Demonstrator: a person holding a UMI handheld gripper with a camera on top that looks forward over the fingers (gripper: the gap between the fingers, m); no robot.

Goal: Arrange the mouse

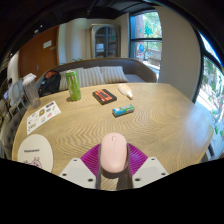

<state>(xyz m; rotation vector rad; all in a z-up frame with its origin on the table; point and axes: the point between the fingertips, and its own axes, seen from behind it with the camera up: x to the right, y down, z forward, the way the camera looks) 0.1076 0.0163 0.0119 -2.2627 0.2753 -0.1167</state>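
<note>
A pale pink mouse (112,150) sits lengthwise between my two fingers, its nose pointing away over the round wooden table (160,125). My gripper (112,163) is shut on the mouse, with the magenta pads (91,158) pressing on both of its sides. The mouse's rear end is hidden low between the fingers. A dark shadow lies under it, and it looks lifted slightly off the tabletop near the table's front edge.
Beyond the fingers lie a teal object (122,110), a dark red book (104,96) and a white item (125,90). A green bottle (73,85) stands further left, and printed sheets (42,117) lie at the left edge. A grey sofa (100,72) is behind.
</note>
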